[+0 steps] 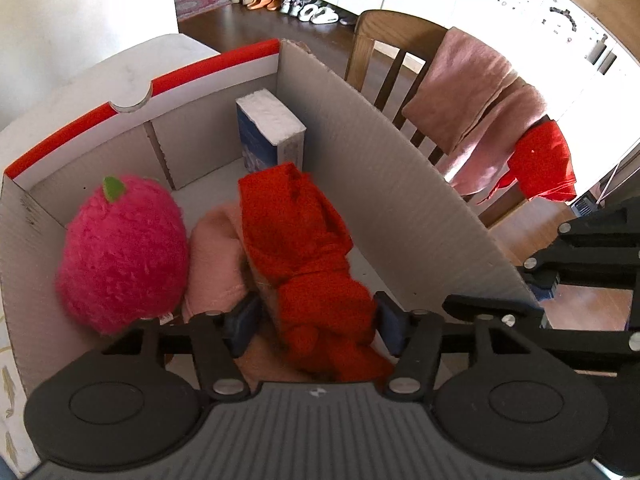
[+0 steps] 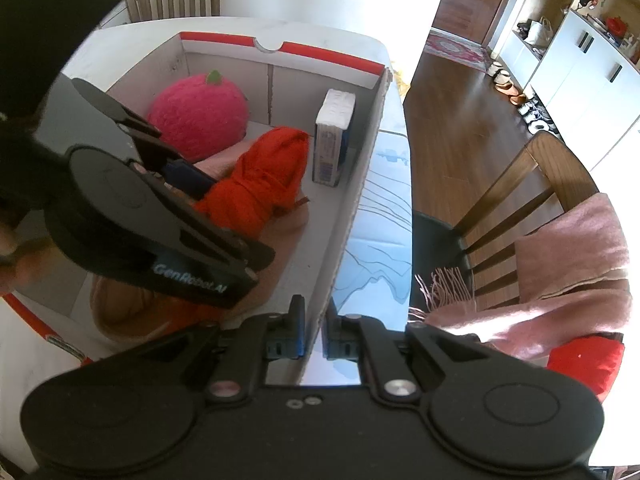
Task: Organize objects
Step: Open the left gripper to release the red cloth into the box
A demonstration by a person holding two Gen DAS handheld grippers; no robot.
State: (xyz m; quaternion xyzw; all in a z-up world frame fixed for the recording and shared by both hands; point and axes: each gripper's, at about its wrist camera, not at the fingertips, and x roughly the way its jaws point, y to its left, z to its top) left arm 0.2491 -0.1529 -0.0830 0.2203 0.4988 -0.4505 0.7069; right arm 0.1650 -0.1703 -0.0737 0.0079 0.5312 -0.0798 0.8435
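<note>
White tabletop (image 2: 224, 26) carries an open cardboard box (image 1: 400, 200) with a red strip along its top edge, and both claws are at work on it. Inside the box, the left claw (image 1: 318, 322) has its blue-padded fingers closed partway on a bunched red cloth (image 1: 304, 248), pressing it from both sides; the cloth lies across a pink folded towel (image 1: 216, 264) on the box floor. Seen from the right wrist, the left tool's arm carries the words "GenRobot.AI" in pale letters. The right claw (image 2: 314, 334) is nearly shut, its two fingers pinching the near corner of the box's long corrugated wall, one inside and one outside.

Beside the towel, against the far-left part of the box, sits a fuzzy pink plush fruit (image 1: 120, 256) with a green leaf. A white-topped tissue pack (image 1: 272, 136) with blue sides stands upright in the far corner, against the long wall.

Outside the box, a wooden chair (image 1: 384, 40) stands close to the tabletop with a pink fringed scarf (image 1: 480, 108) and another red cloth draped over its back. Dark wood flooring runs to white cabinets, with a row of shoes (image 1: 288, 4) lined up along their base and a patterned rug (image 2: 456, 46) nearby.
</note>
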